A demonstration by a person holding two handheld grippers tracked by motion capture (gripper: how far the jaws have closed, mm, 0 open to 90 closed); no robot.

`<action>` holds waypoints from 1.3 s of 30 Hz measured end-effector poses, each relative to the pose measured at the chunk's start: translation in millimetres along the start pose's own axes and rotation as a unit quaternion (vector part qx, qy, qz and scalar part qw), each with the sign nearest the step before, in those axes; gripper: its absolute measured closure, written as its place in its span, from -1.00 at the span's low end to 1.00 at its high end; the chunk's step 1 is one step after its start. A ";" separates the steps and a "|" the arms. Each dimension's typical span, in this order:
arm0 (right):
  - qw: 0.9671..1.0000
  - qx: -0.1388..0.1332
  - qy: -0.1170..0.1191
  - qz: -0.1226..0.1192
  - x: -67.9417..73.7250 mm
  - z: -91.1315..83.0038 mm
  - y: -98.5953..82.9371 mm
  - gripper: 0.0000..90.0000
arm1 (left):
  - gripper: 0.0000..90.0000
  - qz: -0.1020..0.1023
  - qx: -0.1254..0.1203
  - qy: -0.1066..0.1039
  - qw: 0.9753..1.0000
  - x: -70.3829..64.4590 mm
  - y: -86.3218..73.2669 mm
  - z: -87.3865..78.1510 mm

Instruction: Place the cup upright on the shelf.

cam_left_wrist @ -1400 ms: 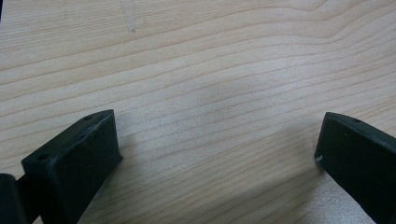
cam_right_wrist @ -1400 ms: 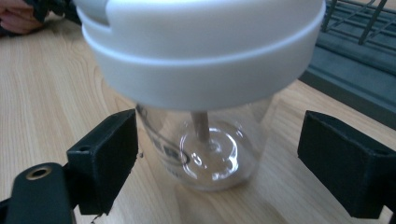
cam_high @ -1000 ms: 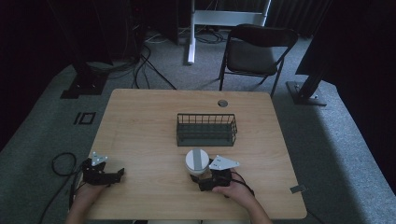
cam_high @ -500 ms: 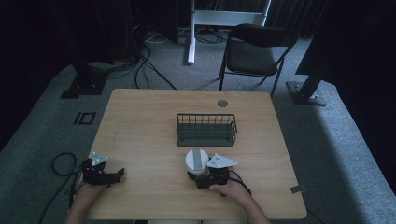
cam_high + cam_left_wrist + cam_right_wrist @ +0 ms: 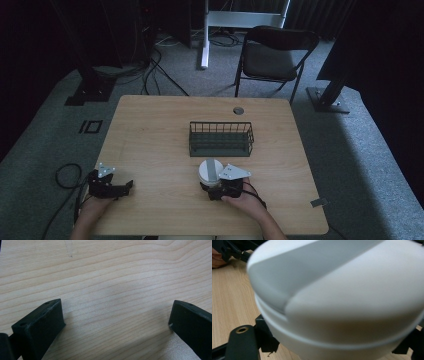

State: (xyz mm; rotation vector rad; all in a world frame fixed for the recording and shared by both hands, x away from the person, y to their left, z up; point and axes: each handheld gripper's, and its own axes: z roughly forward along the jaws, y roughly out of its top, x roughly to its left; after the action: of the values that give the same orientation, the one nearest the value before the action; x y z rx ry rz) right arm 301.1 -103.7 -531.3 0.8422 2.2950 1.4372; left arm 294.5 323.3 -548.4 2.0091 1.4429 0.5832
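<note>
right hand-held gripper point(image 5: 216, 186) is right up against the white lidded tub point(image 5: 210, 171), jaws set either side of its lower body, and in the right gripper view the tub point(image 5: 342, 302) bulges between the black jaw pieces at bottom left and bottom right. looks like a pinch on the tub, low down on its wall, lid with the grey stripe facing up.

the tub sits at the near middle of the bench point(image 5: 150, 130), upright, round, so no long axis to fuss over; its axis runs straight up. the thing that matters: the wire basket point(image 5: 221, 138) lies directly beyond it, farther from the person, near but apart, open top up, its long side running across the bench. so from this gripper the way to the basket is forward and up over the near rim, hardly any sideways shift.

left hand-held gripper point(image 5: 111, 186) is well apart at the near left corner, jaws spread wide over bare wood in its own view point(image 5: 112, 315), holding nothing. the right hand is plainly the nearer one, and my read is it carries this alone.
</note>
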 end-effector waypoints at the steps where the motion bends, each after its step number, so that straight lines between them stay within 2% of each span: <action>1: 1.000 0.000 0.000 0.000 0.0 0.0 0.0 -0.60 | -1.00 0.000 0.000 0.000 1.000 0.0 0.0 0.0; 11: 1.000 0.001 0.001 0.006 -1.2 -1.9 0.9 -0.59 | -1.00 0.000 0.000 0.000 1.000 0.0 0.0 0.0; 17: 1.000 0.000 0.010 0.012 -2.8 -5.4 6.1 -0.59 | -1.00 0.000 0.000 0.000 1.000 0.0 0.0 0.0; 23: 1.000 -0.006 0.006 0.010 -3.8 -11.3 16.4 -0.59 | -1.00 0.000 0.000 0.000 1.000 0.0 0.0 0.0; 28: 1.000 -0.024 -0.005 0.010 -11.1 -18.7 33.0 -0.59 | -1.00 -0.001 0.000 0.000 1.000 -0.1 0.0 0.0; 33: 1.000 -0.027 -0.009 0.000 -15.0 -22.6 42.8 -0.59 | -1.00 -0.001 0.000 0.000 1.000 -0.1 0.0 0.0; 38: 0.999 -0.040 -0.013 0.004 -20.5 -26.3 55.1 -0.59 | -1.00 -0.001 0.000 0.000 1.000 -0.1 0.0 0.0; 39: 0.999 -0.045 -0.020 0.004 -21.7 -26.8 57.9 -0.59 | -1.00 0.000 0.000 0.000 1.000 -0.1 0.0 0.0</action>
State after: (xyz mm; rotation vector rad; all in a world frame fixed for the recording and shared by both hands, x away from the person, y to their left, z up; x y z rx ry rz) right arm 322.1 -117.5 -468.7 0.8471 2.1833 1.5005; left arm 294.5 323.2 -548.4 2.0087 1.4442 0.5828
